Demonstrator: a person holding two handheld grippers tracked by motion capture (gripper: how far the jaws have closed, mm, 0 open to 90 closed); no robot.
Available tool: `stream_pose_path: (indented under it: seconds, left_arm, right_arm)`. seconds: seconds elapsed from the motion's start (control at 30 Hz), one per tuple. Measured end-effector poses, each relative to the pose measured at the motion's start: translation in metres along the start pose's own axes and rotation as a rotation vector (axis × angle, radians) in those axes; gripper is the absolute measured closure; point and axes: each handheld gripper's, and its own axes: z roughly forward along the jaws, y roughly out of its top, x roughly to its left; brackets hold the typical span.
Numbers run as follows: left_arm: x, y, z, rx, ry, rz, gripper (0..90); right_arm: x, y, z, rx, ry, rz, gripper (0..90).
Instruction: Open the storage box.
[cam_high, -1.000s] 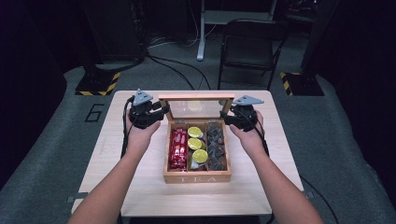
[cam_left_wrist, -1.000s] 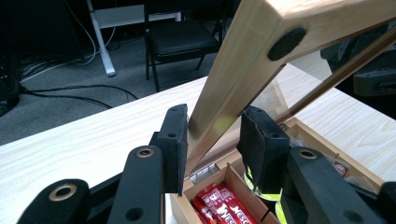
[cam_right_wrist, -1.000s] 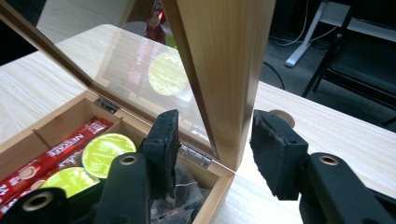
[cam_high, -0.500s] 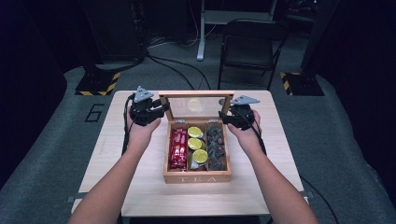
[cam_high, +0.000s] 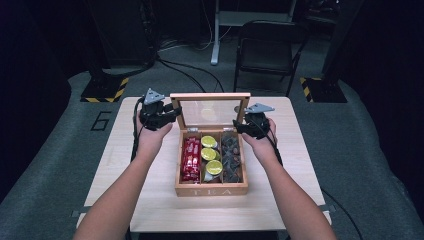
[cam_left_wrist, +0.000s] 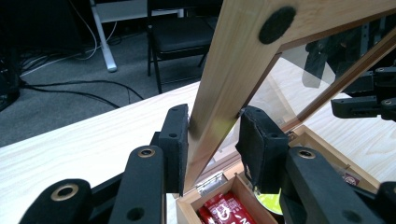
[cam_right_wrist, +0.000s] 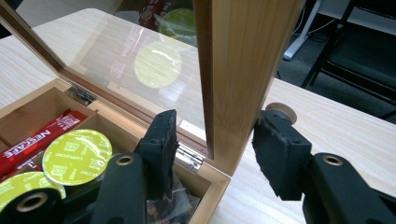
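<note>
A wooden tea box (cam_high: 211, 190) stands mid-table with its glass lid (cam_high: 210, 96) raised upright. Inside lie red sachets (cam_high: 191, 159), lime-green capsules (cam_high: 210, 155) and dark packets (cam_high: 231, 157). My left gripper (cam_high: 172, 114) is shut on the lid's left frame rail; both pads press the wood (cam_left_wrist: 212, 135). Around the lid's right frame rail (cam_right_wrist: 238, 70) sits my right gripper (cam_high: 241, 127). Its outer pad (cam_right_wrist: 275, 158) is at the wood, while its inner pad (cam_right_wrist: 163, 140) stands off it over the glass, so the right gripper (cam_right_wrist: 215, 140) is open.
The pale wooden table (cam_high: 125, 160) has bare surface on both sides of the box and in front of it. A black chair (cam_high: 267, 55) and cables are on the floor beyond the far edge. Yellow-black tape (cam_high: 105, 90) marks the floor at the back left.
The lid's top edge sits higher in the high view and the lid looks taller. Both hands stay at its sides; the right gripper has shifted slightly inward.
</note>
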Motion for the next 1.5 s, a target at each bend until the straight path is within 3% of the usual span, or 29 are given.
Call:
stream_pose_path:
  seconds: [0.2, 0.33, 0.63, 0.93, 1.5]
  left_arm:
    - [0.002, 0.003, 0.002, 0.007, 0.008, 0.007, 63.5]
    - [0.003, 0.004, 0.004, 0.006, 0.011, 0.007, 63.7]
    - [0.006, 0.005, 0.009, -0.001, 0.013, -0.004, 63.7]
    - [0.009, 0.009, 0.013, 0.018, 0.011, 0.004, 64.1]
    - [0.014, 0.013, 0.018, 0.017, -0.006, -0.043, 63.9]
  right_arm:
    - [-0.003, -0.003, 0.009, -0.006, 0.002, 0.02, 51.1]
    - [-0.003, -0.004, 0.013, 0.007, -0.01, 0.006, 52.7]
    - [-0.007, -0.009, 0.022, 0.042, -0.015, 0.05, 57.1]
    - [-0.006, -0.01, 0.026, 0.048, -0.02, 0.048, 57.5]
    - [-0.008, -0.013, 0.03, 0.055, -0.032, 0.048, 61.4]
